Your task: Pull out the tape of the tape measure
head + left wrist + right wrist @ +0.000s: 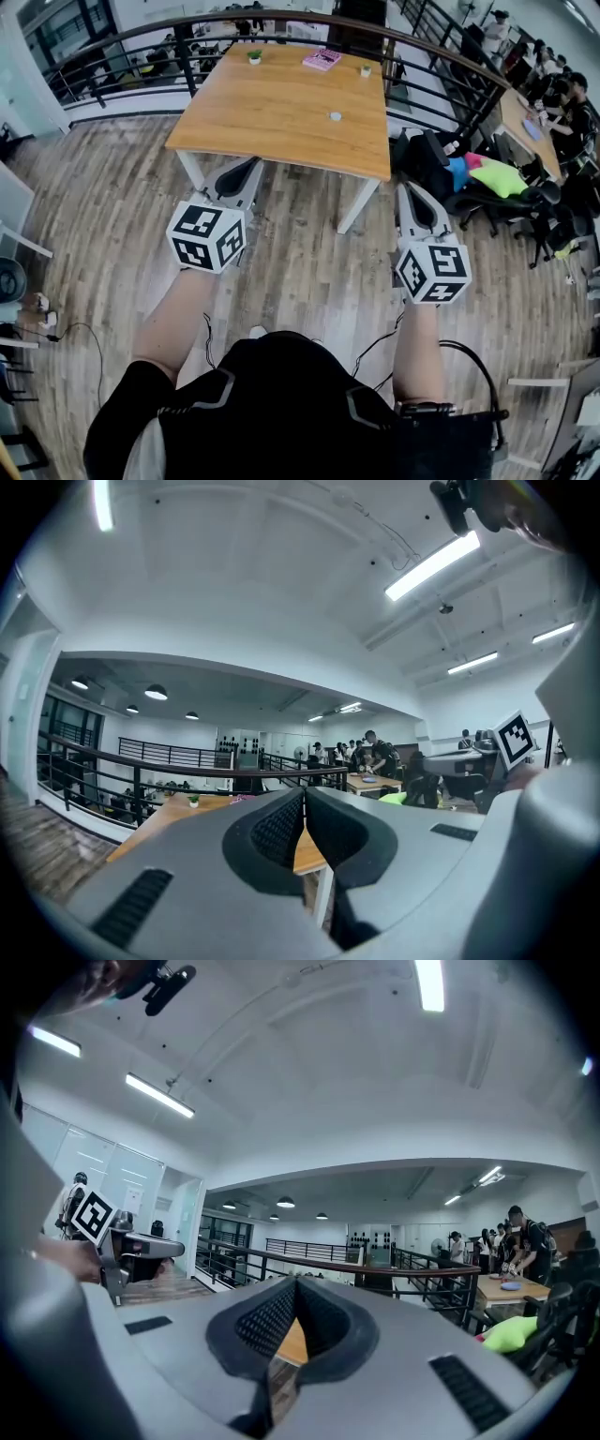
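Observation:
A small round pale object (335, 116), which may be the tape measure, lies on the wooden table (281, 122) toward its right side. I stand on the floor in front of the table with both grippers held level and short of its near edge. My left gripper (249, 167) is shut with nothing in it; in the left gripper view its pads (281, 827) meet. My right gripper (411, 189) is also shut and empty, its pads (272, 1321) closed together in the right gripper view. Neither gripper touches anything.
A pink book (322, 60), a small potted plant (254, 56) and a little white cup (366, 70) sit at the table's far edge. A curved railing (122, 56) runs behind. Chairs with bright bags (492, 178) stand right, near people at another table (553, 94).

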### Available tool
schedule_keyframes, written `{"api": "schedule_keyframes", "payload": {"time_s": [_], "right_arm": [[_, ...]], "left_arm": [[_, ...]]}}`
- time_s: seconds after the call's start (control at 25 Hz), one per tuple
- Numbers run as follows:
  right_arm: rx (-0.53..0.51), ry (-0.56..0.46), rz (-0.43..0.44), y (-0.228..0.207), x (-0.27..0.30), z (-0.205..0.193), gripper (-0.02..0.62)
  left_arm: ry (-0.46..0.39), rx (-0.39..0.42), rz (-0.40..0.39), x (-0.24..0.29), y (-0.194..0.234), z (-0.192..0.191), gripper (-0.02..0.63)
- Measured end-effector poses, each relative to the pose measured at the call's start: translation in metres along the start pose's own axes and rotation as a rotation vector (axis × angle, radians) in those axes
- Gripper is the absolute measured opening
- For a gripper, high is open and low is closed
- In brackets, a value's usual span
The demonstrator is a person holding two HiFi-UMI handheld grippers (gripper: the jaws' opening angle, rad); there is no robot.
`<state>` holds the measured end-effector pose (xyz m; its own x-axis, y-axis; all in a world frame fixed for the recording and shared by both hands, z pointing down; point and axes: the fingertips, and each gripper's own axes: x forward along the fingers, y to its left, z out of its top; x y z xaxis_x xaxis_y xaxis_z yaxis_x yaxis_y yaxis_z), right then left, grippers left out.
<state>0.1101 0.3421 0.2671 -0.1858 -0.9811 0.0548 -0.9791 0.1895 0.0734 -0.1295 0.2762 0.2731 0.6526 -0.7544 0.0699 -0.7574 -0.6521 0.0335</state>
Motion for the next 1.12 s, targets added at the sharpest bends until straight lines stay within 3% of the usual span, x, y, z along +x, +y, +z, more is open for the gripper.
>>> {"api": "schedule_keyframes", "payload": {"time_s": [0.36,0.48,0.76,1.12], "right_arm": [[0.03,0.003,0.015,-0.003,0.001,0.0,0.002],[0.035,-0.008,-0.003,-0.004,0.0,-0.001,0.025],[0.051,0.013,0.001,-0.005,0.004,-0.011,0.164],[0.059,0.02,-0.01,0.003,0.015,-0.013,0.292]], "left_arm": [[-0.004,0.021,-0.004,0.0,-0.005,0.001,0.04],[0.001,0.018,-0.008,-0.004,-0.004,-0.002,0.102],[0.017,0.055,-0.039,-0.003,0.004,-0.006,0.225],[0.045,0.003,-0.044,-0.001,0.025,-0.017,0.34]]}}
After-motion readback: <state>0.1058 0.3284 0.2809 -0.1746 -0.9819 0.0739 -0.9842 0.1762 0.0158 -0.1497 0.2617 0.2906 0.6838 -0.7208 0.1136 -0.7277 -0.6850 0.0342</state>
